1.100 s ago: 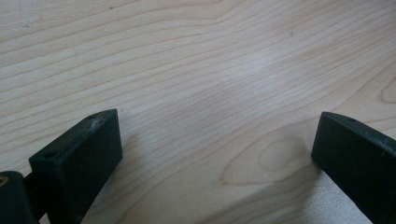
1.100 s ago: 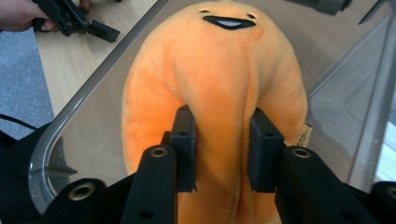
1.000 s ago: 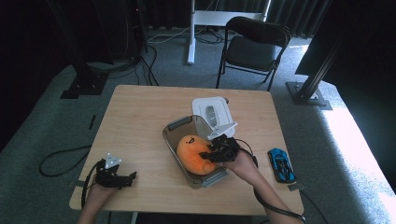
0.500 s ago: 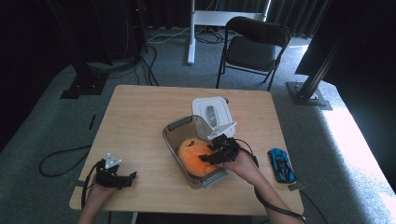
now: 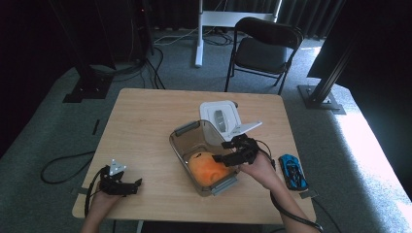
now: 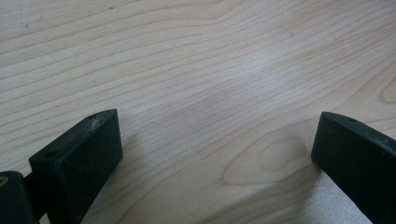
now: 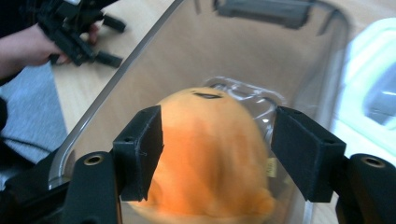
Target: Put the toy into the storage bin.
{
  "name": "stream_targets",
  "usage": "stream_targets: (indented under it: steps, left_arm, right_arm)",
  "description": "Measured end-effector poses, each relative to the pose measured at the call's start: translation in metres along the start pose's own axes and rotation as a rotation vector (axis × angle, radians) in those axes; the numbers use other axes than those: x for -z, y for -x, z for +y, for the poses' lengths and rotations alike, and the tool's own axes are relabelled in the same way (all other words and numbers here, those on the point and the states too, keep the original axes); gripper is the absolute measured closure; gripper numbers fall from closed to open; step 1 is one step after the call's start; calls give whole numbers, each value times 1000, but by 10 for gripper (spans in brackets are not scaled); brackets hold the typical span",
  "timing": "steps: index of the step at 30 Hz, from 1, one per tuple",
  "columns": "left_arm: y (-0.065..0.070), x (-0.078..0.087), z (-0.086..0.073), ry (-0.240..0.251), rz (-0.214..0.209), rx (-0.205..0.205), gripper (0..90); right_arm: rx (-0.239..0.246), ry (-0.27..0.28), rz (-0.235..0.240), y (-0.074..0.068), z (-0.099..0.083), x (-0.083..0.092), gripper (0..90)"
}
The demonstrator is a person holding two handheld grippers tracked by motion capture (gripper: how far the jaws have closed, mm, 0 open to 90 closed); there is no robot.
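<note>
An orange plush toy point(image 5: 206, 166) lies in the clear plastic bin point(image 5: 187, 138) at the middle of the wooden table point(image 5: 145, 116). My right gripper point(image 5: 224, 151) hovers over the bin's right side. In the right gripper view its jaws point(image 7: 217, 140) have just been opening and stand on either side of the plush toy point(image 7: 210, 154), the right pad clear of it. My left gripper point(image 5: 137, 187) rests on the table near the front left corner. Its jaws point(image 6: 217, 154) are spread wide over bare wood.
A white lid or tray point(image 5: 221, 116) lies just behind the bin. A blue toy car point(image 5: 293, 171) sits near the table's right edge. A black folding chair point(image 5: 265, 48) stands beyond the far side. Cables trail from both grippers.
The right gripper's jaws have spread apart and the hand has lifted slightly over the bin. The plush toy stays in the bin. The left gripper has not moved.
</note>
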State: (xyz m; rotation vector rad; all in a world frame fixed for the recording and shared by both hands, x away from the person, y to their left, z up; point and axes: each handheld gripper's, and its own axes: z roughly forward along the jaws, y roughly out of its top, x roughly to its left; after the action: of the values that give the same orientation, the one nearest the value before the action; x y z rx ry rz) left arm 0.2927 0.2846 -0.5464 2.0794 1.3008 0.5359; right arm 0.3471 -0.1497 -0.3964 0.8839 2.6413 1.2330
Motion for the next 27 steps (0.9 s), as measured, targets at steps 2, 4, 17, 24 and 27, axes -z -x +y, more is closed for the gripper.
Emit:
stream_targets:
  steps: [2, 4, 17, 24, 27]
  left_arm:
    - [0, 0, 0, 0, 0, 0, 22]
    - [0, 0, 0, 0, 0, 0, 22]
    - [0, 0, 0, 1, 0, 0, 22]
    - [0, 0, 0, 1, 1, 0, 22]
    - [0, 0, 0, 2, 0, 1, 22]
  right_arm:
    - [-5, 3, -5, 1, 0, 2, 331]
    - [-20, 22, -22, 5, -3, 11, 287]
    - [-102, 56, -103, 29, -23, 35, 200]
    - [-147, 69, -140, 43, -38, 45, 200]
    - [-162, 71, -152, 49, -43, 48, 200]
